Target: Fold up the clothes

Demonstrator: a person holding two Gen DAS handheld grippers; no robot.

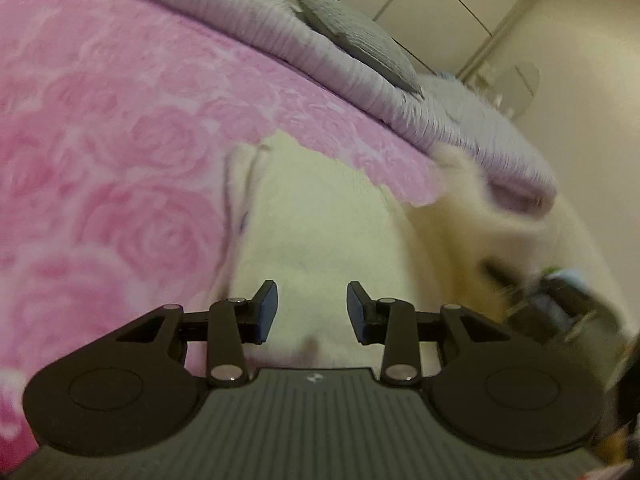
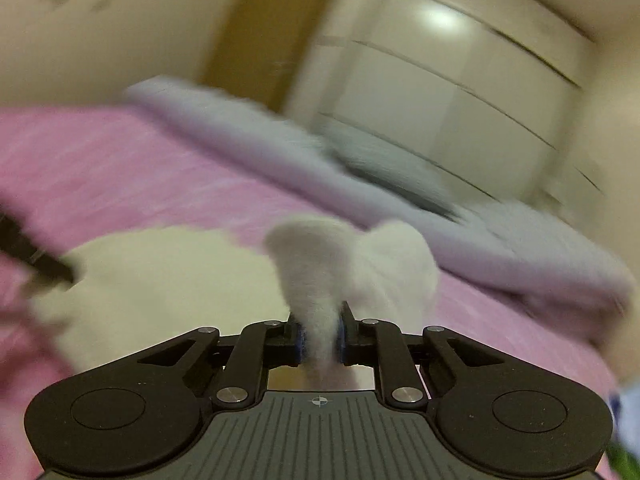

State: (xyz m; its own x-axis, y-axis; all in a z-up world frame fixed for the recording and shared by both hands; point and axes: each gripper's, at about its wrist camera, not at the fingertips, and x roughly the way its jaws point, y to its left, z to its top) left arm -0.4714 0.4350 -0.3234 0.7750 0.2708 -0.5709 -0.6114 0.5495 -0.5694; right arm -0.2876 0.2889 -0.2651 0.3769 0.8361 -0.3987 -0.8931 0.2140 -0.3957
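Note:
A white fuzzy garment [image 1: 320, 232] lies on a pink rose-patterned bedspread [image 1: 100, 140]. My left gripper [image 1: 312, 308] is open just above the garment, nothing between its blue pads. My right gripper [image 2: 320, 340] is shut on a bunched fold of the same white garment [image 2: 336, 272] and holds it lifted over the bed. In the left wrist view the right gripper [image 1: 560, 304] shows as a blurred dark shape at the right with the garment's edge raised. In the right wrist view the left gripper [image 2: 36, 260] is a dark blur at the left edge.
A folded lilac blanket [image 1: 360, 80] with a grey pillow [image 1: 360, 40] on it lies along the far side of the bed. White wardrobe doors [image 2: 460, 92] and a cream wall stand behind. The bed's edge falls away at the right.

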